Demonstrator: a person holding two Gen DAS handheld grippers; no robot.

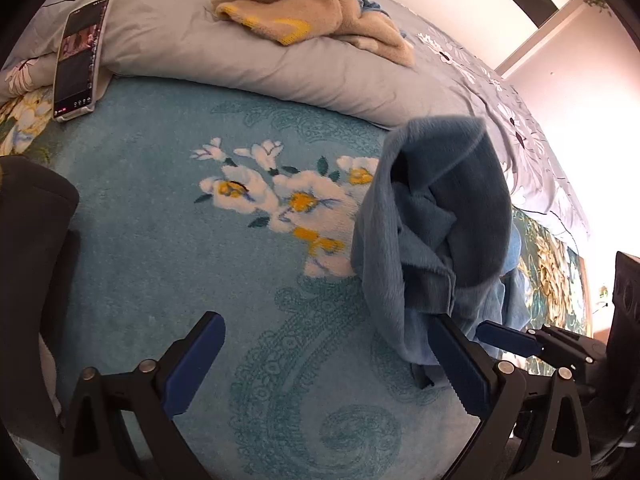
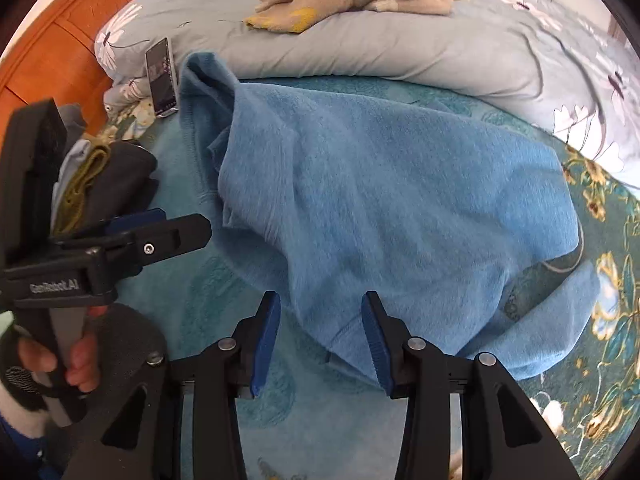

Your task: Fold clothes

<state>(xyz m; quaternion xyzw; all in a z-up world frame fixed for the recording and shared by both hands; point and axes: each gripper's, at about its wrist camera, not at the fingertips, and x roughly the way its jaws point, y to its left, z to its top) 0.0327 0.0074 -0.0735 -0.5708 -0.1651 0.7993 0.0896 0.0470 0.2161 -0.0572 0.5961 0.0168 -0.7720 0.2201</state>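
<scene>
A light blue fleece garment [image 2: 380, 200] lies loosely spread on the teal floral blanket [image 2: 192, 320]. In the left wrist view it shows as a bunched heap [image 1: 432, 220] at the right. My right gripper [image 2: 320, 300] points down over the garment's near hem. Its jaws stand apart, and the hem lies between the fingers without the pads pressing on it. My left gripper [image 1: 324, 320] is wide open over bare blanket, with the cloth's edge lying against its right fingertip [image 1: 444, 328]. The right gripper [image 1: 508, 338] sits just beyond that. A hand holds the left gripper [image 2: 160, 236].
A phone [image 1: 78, 60] leans against the grey flowered duvet [image 1: 240, 64]. A pile of beige and blue clothes [image 1: 312, 12] sits on the duvet at the back. A stack of dark folded clothes [image 2: 112, 184] lies at the left, near the orange wooden headboard [image 2: 72, 28].
</scene>
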